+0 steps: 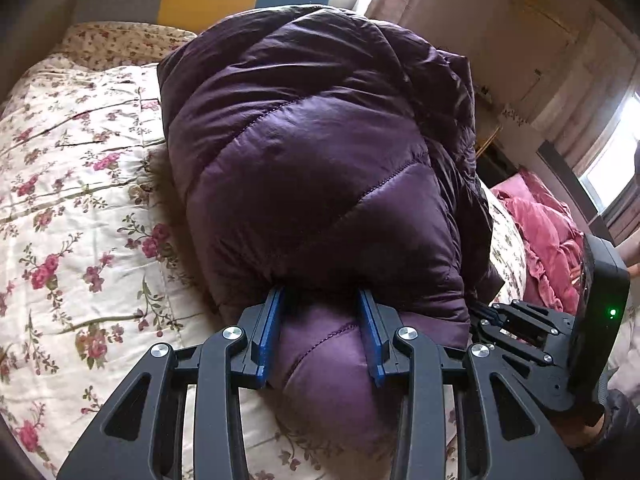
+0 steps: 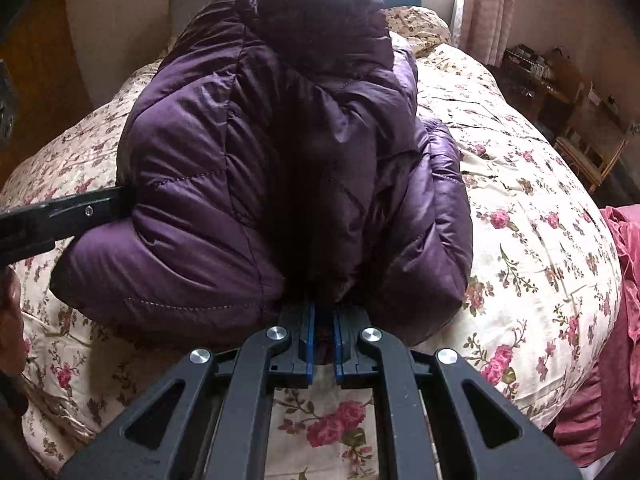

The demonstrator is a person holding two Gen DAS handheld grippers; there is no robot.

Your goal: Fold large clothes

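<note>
The purple puffer jacket [image 1: 320, 152] lies bundled on the flowered bedspread [image 1: 72, 200], folded over itself so its sleeves and front are buried and hard to sort out. The left gripper [image 1: 322, 300] has a fat roll of the jacket's near edge wedged between its blue fingers [image 1: 269, 328], whose tips vanish under the padding. The right gripper [image 2: 322, 312] is pinched nearly closed on a thin fold at the jacket's hem; its tips are hidden in dark shadow. A pink blanket [image 2: 624, 280] is cut off at the frame's edge.
</note>
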